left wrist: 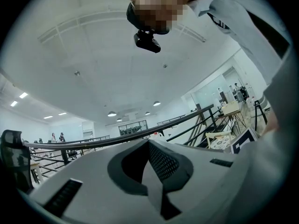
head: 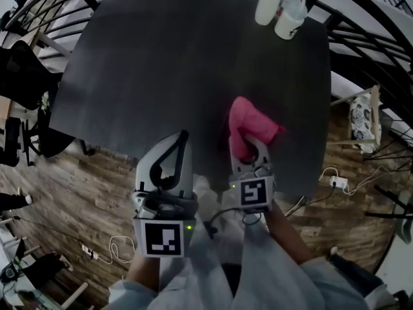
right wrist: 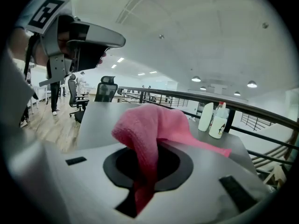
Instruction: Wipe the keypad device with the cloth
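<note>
Setting: open-plan hall with black railing (right wrist: 187, 100) and wood-plank floor. Work surface is a dark grey table (head: 181, 63), bare over most of its top. Item 1, cloth (head: 253, 124): pink, napped, bunched. It is pinched in the right gripper (head: 249, 148), whose jaws are pressed onto a gathered fold. The rest spills forward over the jaw tips, with one corner trailing to that gripper's right, over the table's near part. Handling, by judgement: light, soft and limp, not slippery, no risk of breakage. It will sag and fold rather than hold a shape, so it is best held as now, by a thick gathered fold, leaving a loose pad ahead of the jaws to press flat. Item 2, keypad device: not found in any view, so its place and handling cannot be stated. Wiping looks not yet begun. Item 3, left gripper (head: 169, 166): beside the right gripper on its left, at the table's near edge, angled up toward the ceiling. Its jaws are pressed together on nothing. Item 4, two white bottles (head: 281, 8): standing side by side, well ahead of the right gripper and slightly to its right, at the table's far edge. Item 5, office chair (right wrist: 106, 90): beyond the table, ahead and left of the right gripper.
</note>
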{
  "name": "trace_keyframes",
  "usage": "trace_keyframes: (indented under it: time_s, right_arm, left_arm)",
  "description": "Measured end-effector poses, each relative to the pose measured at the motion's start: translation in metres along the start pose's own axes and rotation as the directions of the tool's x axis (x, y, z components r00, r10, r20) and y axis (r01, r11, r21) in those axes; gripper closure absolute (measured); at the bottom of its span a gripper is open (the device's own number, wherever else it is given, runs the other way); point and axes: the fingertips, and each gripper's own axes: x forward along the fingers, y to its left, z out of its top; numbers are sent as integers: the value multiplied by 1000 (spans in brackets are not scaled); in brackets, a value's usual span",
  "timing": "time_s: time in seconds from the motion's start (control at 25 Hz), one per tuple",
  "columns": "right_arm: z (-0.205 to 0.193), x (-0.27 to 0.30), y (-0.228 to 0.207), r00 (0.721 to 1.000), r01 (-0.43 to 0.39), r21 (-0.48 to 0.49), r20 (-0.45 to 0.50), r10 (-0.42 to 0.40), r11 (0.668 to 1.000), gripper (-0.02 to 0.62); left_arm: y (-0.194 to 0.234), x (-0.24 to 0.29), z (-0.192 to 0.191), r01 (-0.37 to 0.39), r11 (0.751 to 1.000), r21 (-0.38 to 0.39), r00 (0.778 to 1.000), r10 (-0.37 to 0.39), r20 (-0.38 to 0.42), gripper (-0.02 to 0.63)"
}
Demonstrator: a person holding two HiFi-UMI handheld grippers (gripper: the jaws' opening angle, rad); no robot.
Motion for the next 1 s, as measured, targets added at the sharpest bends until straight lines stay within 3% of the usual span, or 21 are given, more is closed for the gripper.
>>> trace_keyframes:
  time_s: [0.36, 0.6, 0.84, 1.0]
  right_arm:
    - [-27, -2, 17, 997, -65, -76, -55, 61, 995, 554]
    - [-60, -19, 36, 982, -135, -121, -150, 116, 983, 554]
    - [-94, -49, 16, 971, -77, -64, -230, 60, 995, 554]
    - [-98, -62, -7, 978, -9, -47, -208, -1, 999, 554]
  left_arm:
    - [-7, 1, -2, 10, 1000, -10, 1000, -10, 0, 603]
    - [-10, 1, 2, 32, 999, -9, 999, -32, 10, 603]
    - [-16, 7, 5, 42, 999, -16, 999, -42, 25, 603]
    - [-19, 10, 9, 50, 999, -15, 998, -49, 35, 603]
